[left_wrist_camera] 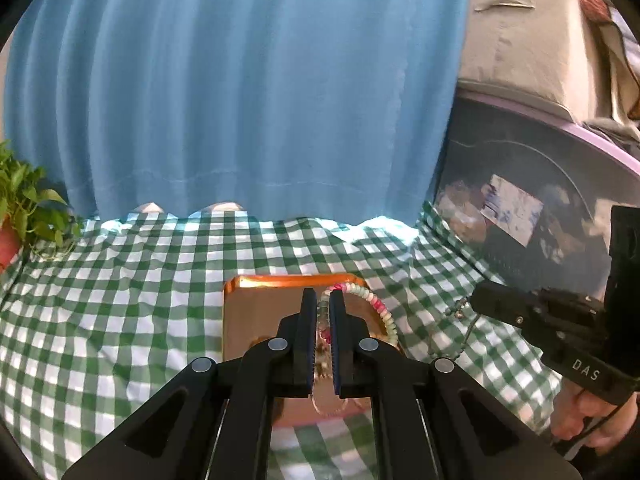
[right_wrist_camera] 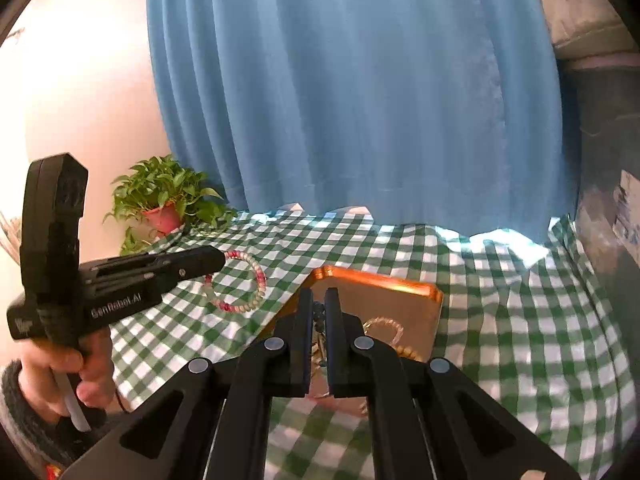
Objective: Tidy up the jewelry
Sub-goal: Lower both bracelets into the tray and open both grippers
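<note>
My left gripper (left_wrist_camera: 324,294) is shut on a pink, white and green beaded bracelet (left_wrist_camera: 382,312), held above the copper tray (left_wrist_camera: 256,312). In the right wrist view the same bracelet (right_wrist_camera: 248,280) hangs from the left gripper (right_wrist_camera: 216,260) over the checked cloth, left of the tray (right_wrist_camera: 384,292). My right gripper (right_wrist_camera: 319,300) is shut on a dark beaded chain (right_wrist_camera: 319,320) above the tray's near left corner. In the left wrist view that chain (left_wrist_camera: 456,312) dangles from the right gripper (left_wrist_camera: 476,300). A thin gold bracelet (right_wrist_camera: 384,330) lies in the tray.
A green and white checked cloth (right_wrist_camera: 500,320) covers the table. A potted plant (right_wrist_camera: 164,204) stands at the far left. A blue curtain (left_wrist_camera: 240,100) hangs behind. A dark storage bin (left_wrist_camera: 540,208) with a grey box on top stands at the right.
</note>
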`<action>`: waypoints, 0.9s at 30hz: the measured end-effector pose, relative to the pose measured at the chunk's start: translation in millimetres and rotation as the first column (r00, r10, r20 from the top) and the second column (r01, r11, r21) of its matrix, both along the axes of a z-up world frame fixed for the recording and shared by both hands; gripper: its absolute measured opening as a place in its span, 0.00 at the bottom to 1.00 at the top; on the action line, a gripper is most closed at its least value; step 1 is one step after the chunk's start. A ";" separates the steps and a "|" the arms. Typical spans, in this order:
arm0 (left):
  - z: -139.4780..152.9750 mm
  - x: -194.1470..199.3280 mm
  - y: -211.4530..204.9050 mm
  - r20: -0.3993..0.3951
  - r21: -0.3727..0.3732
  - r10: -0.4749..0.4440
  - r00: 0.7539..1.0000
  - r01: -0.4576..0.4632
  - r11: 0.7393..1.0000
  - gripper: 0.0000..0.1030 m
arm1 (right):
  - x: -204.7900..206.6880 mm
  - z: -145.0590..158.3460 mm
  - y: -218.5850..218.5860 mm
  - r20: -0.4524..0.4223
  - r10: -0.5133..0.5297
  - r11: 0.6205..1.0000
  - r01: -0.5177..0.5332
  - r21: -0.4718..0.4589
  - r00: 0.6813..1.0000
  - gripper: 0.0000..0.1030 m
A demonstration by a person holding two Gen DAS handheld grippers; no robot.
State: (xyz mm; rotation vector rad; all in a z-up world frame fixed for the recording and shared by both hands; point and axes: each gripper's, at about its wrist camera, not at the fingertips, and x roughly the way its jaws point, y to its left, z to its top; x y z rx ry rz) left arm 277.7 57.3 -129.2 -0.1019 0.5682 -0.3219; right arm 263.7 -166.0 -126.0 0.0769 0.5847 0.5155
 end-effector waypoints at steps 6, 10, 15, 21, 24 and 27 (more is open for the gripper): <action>-27.9 53.6 1.9 -0.060 -0.027 -0.006 0.998 0.004 1.000 0.06 | 50.4 -20.4 5.3 -0.025 0.013 1.000 -0.014 -0.020 1.000 0.04; -50.0 93.7 -3.2 -0.108 -0.012 -0.012 0.994 0.011 1.000 0.06 | 86.1 -44.6 18.2 -0.044 0.031 0.998 -0.034 -0.057 0.999 0.04; -75.6 137.4 -13.4 -0.165 0.034 -0.013 0.986 0.019 0.999 0.06 | 132.3 -75.5 35.8 -0.092 0.043 0.994 -0.052 -0.095 0.995 0.04; -106.1 177.2 -20.4 -0.247 0.140 0.052 0.968 -0.017 0.990 0.06 | 169.1 -95.3 53.7 -0.109 0.056 0.991 -0.069 -0.117 0.993 0.05; -126.7 193.8 -19.4 -0.303 0.175 0.077 0.950 -0.025 0.984 0.06 | 190.1 -119.9 62.7 -0.166 0.023 0.985 -0.050 -0.164 0.986 0.04; -148.0 207.0 -20.9 -0.373 0.202 0.078 0.925 -0.001 0.979 0.06 | 206.9 -146.4 62.8 -0.248 -0.021 0.983 -0.025 -0.181 0.969 0.04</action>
